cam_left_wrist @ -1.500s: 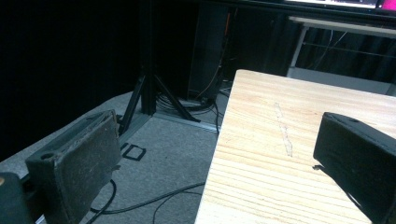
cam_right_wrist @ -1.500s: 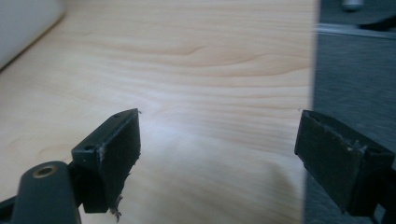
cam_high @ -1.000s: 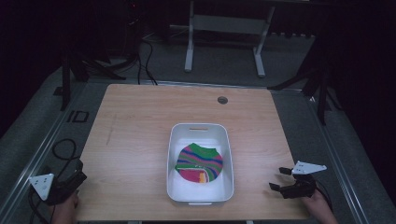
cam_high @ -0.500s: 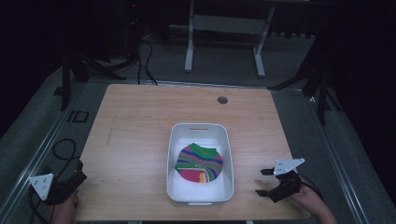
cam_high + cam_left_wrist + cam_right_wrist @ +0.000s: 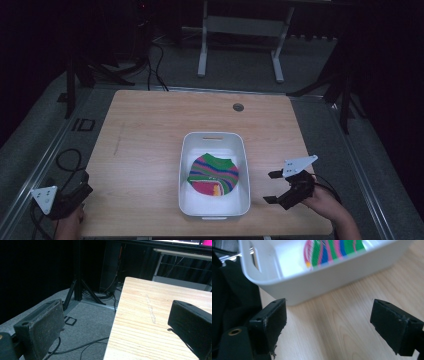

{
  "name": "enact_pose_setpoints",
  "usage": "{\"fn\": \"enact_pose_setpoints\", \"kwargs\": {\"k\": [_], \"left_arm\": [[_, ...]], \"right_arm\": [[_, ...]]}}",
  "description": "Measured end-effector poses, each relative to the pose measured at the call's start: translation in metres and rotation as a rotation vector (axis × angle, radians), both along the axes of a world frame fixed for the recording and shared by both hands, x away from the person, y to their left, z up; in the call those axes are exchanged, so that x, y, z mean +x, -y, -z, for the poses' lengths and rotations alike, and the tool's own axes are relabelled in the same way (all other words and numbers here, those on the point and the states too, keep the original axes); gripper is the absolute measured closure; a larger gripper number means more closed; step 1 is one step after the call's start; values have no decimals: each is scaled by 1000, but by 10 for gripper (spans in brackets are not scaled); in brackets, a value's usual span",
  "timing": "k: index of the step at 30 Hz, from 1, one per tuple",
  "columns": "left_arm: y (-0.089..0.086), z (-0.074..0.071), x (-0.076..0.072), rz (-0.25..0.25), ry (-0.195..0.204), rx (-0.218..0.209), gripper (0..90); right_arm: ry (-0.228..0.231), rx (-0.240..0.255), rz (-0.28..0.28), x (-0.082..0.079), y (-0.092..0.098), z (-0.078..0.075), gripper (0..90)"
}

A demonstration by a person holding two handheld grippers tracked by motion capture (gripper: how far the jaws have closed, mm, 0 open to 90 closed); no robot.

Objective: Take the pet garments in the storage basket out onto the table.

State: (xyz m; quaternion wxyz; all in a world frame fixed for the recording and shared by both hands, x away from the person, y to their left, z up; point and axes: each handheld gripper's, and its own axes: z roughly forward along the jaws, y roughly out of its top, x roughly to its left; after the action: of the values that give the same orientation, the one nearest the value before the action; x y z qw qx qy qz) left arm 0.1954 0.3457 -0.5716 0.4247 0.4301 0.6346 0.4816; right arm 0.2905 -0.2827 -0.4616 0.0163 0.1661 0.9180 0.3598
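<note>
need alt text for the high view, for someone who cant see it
A white bin holding a striped multicolored cloth sits on a wooden table, seen from above. An open right gripper points at the bin's right side without touching it, and the left gripper rests at the table's near left corner.

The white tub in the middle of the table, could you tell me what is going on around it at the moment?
A person holds a gripper in each hand at a wooden table. The white tub holds a striped, multicoloured cloth. The right gripper is open beside the tub's right wall, its jaws pointing at it, gripping nothing. The left gripper sits open at the table's near left corner, away from the tub.
</note>
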Motion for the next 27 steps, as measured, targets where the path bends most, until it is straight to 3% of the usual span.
{"fn": "enact_pose_setpoints", "kwargs": {"k": [6,8,12,18,27], "left_arm": [[0,0,0,0,1,3,12],[0,0,0,0,1,3,12],[0,0,0,1,2,2,12],[0,0,0,4,1,-1,12],[0,0,0,7,3,4,12]], "right_arm": [[-6,-6,-59,3,-23,-19,131],[31,-23,-80,1,-33,-24,123],[24,-36,-100,6,-51,-28,122],[33,-63,-129,13,-74,-26,135],[45,-156,-185,22,-114,-15,141]]}}
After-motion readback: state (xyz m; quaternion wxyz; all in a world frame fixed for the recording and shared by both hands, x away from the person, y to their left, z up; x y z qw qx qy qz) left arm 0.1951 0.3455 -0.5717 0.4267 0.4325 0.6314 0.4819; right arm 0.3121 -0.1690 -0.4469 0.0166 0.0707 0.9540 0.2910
